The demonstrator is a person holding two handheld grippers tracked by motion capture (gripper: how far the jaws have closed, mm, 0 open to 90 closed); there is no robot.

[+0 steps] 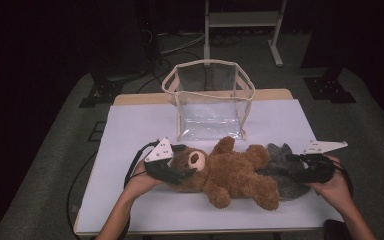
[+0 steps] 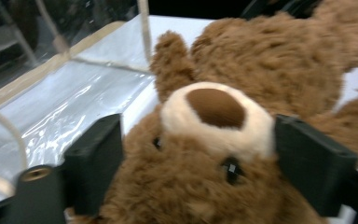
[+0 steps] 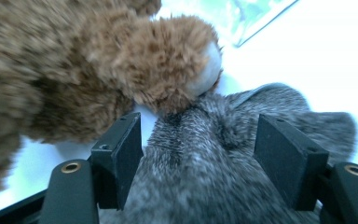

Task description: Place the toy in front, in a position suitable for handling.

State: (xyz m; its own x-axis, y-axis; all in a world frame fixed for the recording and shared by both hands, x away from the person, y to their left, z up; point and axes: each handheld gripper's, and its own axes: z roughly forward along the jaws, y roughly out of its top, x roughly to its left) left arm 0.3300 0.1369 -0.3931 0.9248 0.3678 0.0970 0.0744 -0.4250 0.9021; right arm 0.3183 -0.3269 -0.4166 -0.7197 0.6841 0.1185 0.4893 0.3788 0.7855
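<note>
A brown bear (image 1: 225,172) lies on its back near the middle of the white table (image 1: 130,200), head to the left and legs to the right. Just right of it, touching its leg, lies a grey plush (image 1: 280,172). A clear bag (image 1: 210,100) with cream trim stands open just beyond them, toward the far edge.

The left claw (image 1: 177,167) is at the bear's head. In the left gripper view its jaws stand wide, one on each side of the bear's face (image 2: 209,154), close against the fur; whether they press on it I cannot tell.

The right claw (image 1: 300,167) is at the grey plush's right side. In the right gripper view its jaws are wide too, with the grey plush (image 3: 205,177) lying between them and the bear's foot (image 3: 168,60) resting on the plush beyond.
</note>
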